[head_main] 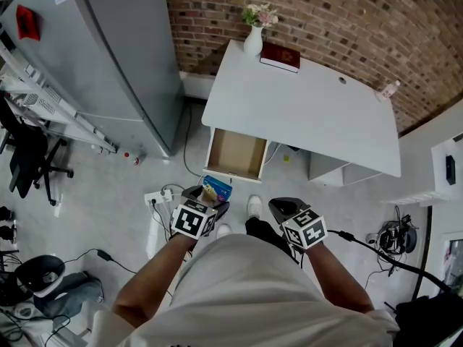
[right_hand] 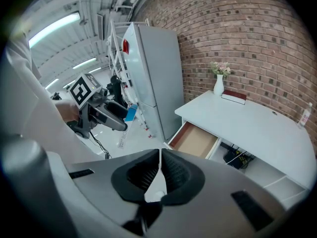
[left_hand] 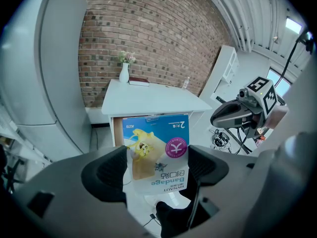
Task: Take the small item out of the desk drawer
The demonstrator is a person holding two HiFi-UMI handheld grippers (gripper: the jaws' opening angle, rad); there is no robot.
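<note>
My left gripper (left_hand: pixel 157 165) is shut on a small blue-and-white bandage box (left_hand: pixel 157 150), held clear of the desk; in the head view the same box (head_main: pixel 216 189) pokes out ahead of the left gripper (head_main: pixel 206 202), just below the drawer. The desk drawer (head_main: pixel 236 153) stands pulled open under the white desk (head_main: pixel 311 114), and its wooden bottom shows bare. My right gripper (right_hand: pixel 159 175) is shut with nothing between its pads; in the head view this gripper (head_main: pixel 283 210) hangs beside the left one, near my body.
A grey fridge (head_main: pixel 126 56) stands left of the desk. On the desk's far edge are a white vase with flowers (head_main: pixel 254 35) and a dark red book (head_main: pixel 281 56). A power strip and cables (head_main: pixel 155 199) lie on the floor, and an office chair (head_main: pixel 29 157) is at the left.
</note>
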